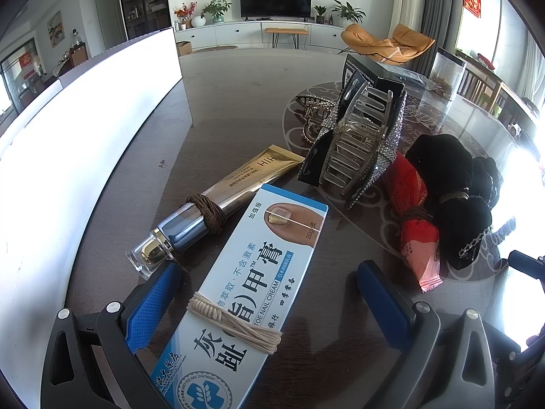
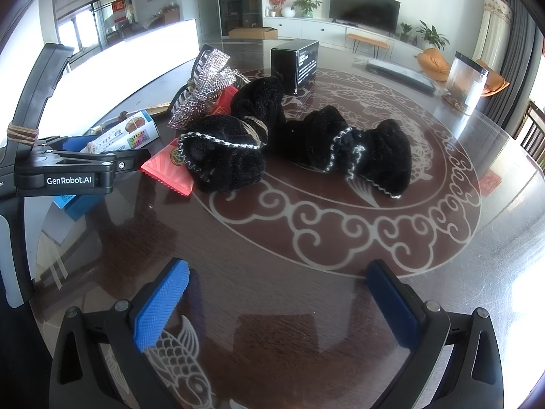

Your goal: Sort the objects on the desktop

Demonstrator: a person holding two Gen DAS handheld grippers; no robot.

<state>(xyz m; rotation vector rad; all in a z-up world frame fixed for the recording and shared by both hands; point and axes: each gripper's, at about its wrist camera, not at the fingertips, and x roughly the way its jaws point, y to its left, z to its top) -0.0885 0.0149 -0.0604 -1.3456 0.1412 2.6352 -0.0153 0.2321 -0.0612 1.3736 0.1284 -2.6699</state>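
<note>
Left wrist view: nail cream box point(image 1: 238, 293) between the spread left gripper point(image 1: 272, 303) fingers.
Right gripper point(image 2: 276, 306) gapes wide over bare table point(image 2: 272, 245).

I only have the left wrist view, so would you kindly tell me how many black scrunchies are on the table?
Observer: Two. The right wrist view shows a second black scrunchie lying apart from the first scrunchie.
Operator: Thanks. Is the right gripper holding anything?
Observer: No. The right gripper is open, with only bare table between its fingers.
Operator: Anything odd on my own gripper?
Observer: A brown hair tie is wrapped around the body of the left gripper.
</note>
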